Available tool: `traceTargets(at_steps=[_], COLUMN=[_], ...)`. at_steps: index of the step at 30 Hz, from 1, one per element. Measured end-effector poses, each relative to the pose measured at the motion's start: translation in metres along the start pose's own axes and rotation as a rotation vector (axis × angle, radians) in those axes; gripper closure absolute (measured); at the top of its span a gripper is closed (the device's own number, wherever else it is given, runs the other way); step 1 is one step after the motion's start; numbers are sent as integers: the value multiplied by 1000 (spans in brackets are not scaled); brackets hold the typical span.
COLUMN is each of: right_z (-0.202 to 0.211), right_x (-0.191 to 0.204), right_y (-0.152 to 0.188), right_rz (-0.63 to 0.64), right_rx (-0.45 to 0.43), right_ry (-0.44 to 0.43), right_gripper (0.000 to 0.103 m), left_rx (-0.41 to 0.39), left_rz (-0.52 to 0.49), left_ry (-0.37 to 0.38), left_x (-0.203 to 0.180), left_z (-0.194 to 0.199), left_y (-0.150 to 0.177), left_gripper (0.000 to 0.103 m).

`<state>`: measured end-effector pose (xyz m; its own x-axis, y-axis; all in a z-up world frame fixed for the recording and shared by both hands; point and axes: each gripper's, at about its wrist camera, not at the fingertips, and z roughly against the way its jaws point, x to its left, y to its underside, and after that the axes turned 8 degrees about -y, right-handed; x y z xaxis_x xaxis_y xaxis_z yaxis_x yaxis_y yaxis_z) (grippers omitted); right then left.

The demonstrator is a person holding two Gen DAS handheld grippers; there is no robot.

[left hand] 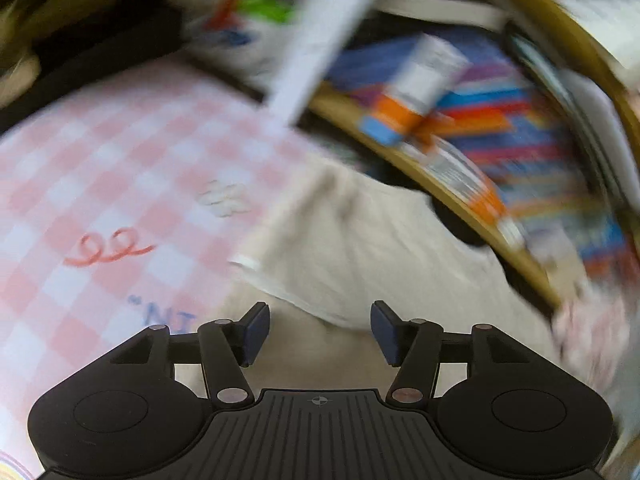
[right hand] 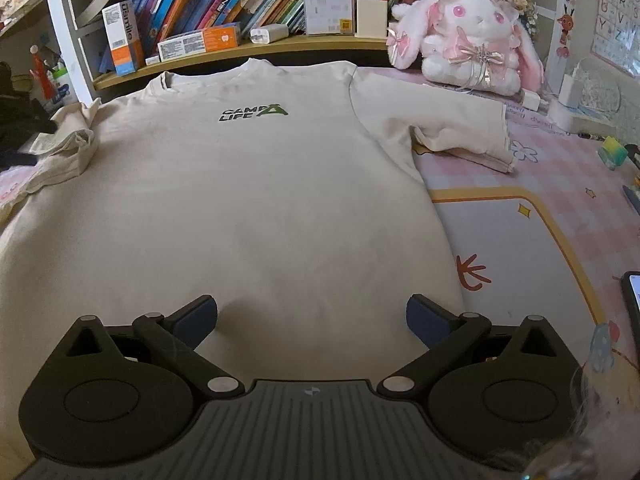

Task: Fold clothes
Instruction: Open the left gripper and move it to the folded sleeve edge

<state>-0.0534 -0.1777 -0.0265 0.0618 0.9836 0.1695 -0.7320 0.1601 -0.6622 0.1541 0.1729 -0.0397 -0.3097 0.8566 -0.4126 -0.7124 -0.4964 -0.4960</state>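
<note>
The beige T-shirt (right hand: 240,184) lies flat on the pink mat (right hand: 560,168), long axis running collar-first toward the bookshelf (right hand: 280,42). Right gripper (right hand: 312,316) and left gripper (left hand: 316,330): jaws apart, empty.

Left wrist view: blurred, tilted, close above shirt's (left hand: 360,240) left edge. Right wrist view: low over hem, facing bookshelf (right hand: 240,46). Shared: shirt, shelf.

Right claw (right hand: 312,316) gapes over the beige T-shirt (right hand: 240,200) — flat, one sleeve crumpled.
</note>
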Motion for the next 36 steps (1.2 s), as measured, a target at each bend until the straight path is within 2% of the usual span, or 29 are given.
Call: traceTargets(at_steps=[1, 3, 4, 5, 6, 7, 8, 9, 10, 11, 12, 14, 16, 19, 22, 25, 28, 29, 30, 31, 33, 34, 35, 36], right_z=[-1, -2, -3, -3, -3, -4, -5, -6, -6, -7, -8, -7, -6, -5, -5, -4, 0, 1, 2, 3, 5, 5, 6, 7], right_x=[0, 0, 0, 1, 1, 1, 2, 3, 4, 4, 5, 4, 4, 5, 5, 6, 5, 6, 6, 5, 5, 5, 4, 5], right_y=[0, -1, -1, -2, -2, -2, -2, -3, -3, -3, -3, -3, -2, 0, 0, 0, 4, 5, 7, 7, 8, 9, 9, 10], right_rz=[0, 2, 3, 4, 5, 6, 9, 12, 14, 14, 12, 8, 2, 3, 2, 6, 14, 18, 22, 22, 20, 18, 17, 17], right_rx=[-1, 0, 0, 1, 1, 2, 5, 8, 10, 12, 12, 11, 8, 1, 0, 6, 12, 14, 15, 17, 19, 20, 21, 20], right_ry=[2, 7, 9, 12, 14, 17, 23, 28, 35, 39, 41, 43, 43, 47, 51, 43, 37, 37, 38, 37, 37, 38, 38, 38], right_gripper=[0, 0, 0, 0, 0, 0, 0, 0, 0, 0, 0, 0, 0, 0, 0, 0, 0, 0, 0, 0, 0, 0, 0, 0], left_rx=[8, 20, 22, 22, 16, 0, -13, -18, -23, -23, -20, -11, 12, 39, -15, -35, -30, -15, -6, -3, 5, 6, 4, 2], left_rz=[54, 141, 161, 164, 144, 79, -10, -98, -170, -205, -216, -193, -165, -233, -263, -225, -244, -286, -335, -383, -480, -514, -533, -552], left_ry=[2, 7, 30, 77, 135, 219, 307, 370, 406, 412, 396, 321, 247, 204, 103, 64, 63, 73, 61, 25, -48, -55, -25, 4], left_x=[5, 13, 10, 1, -11, -29, -51, -69, -82, -87, -85, -69, -49, -37, -39, -45, -71, -84, -99, -113, -142, -153, -160, -167], left_z=[-5, -17, -22, -24, -23, -18, -11, -5, 0, 2, 3, 2, -1, -2, -4, -16, -36, -41, -45, -50, -59, -62, -61, -60], left_y=[-5, -14, -18, -24, -29, -35, -41, -45, -47, -48, -50, -52, -52, -36, -24, -26, -32, -31, -29, -28, -26, -23, -19, -14], left_gripper=[47, 58, 75, 103, 103, 103, 98, 86, 83, 72, 63, 58, 58, 55, 55, 55, 59, 65, 90, 99, 100, 100, 96, 85])
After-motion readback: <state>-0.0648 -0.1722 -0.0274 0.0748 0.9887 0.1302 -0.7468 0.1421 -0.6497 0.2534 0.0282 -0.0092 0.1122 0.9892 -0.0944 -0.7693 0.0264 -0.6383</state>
